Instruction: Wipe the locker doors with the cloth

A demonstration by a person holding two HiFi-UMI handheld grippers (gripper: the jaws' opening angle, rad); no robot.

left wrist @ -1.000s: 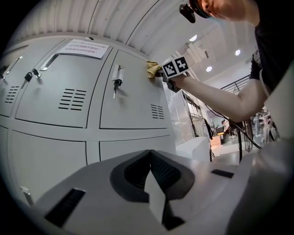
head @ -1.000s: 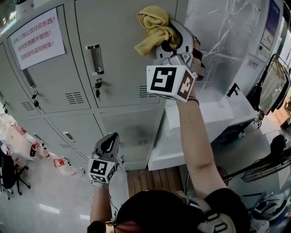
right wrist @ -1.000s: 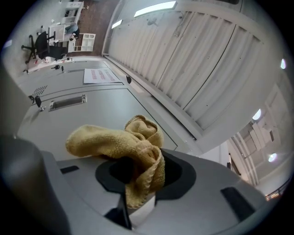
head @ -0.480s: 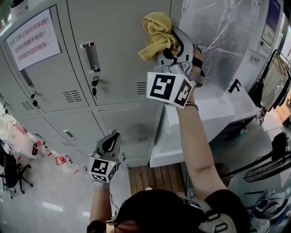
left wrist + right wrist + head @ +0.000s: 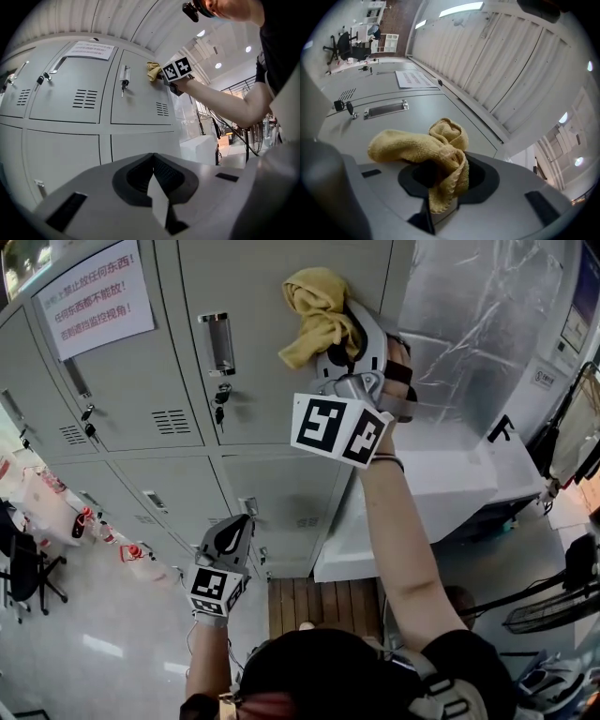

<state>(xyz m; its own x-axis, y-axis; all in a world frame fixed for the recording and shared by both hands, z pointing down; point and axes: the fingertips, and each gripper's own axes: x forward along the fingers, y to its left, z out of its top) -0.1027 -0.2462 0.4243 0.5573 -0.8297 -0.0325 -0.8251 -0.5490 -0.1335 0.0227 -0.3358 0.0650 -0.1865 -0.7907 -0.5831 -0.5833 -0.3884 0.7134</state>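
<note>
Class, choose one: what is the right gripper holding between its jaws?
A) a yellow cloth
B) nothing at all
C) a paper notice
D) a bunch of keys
A: in the right gripper view, the right gripper has its jaws shut on a bunched yellow cloth, held up at the grey locker door.

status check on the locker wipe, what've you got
Right tool shut on yellow cloth, up at upper locker door, right of its handle. Left tool shut, empty, low by lower lockers. Nothing in the way.
</note>
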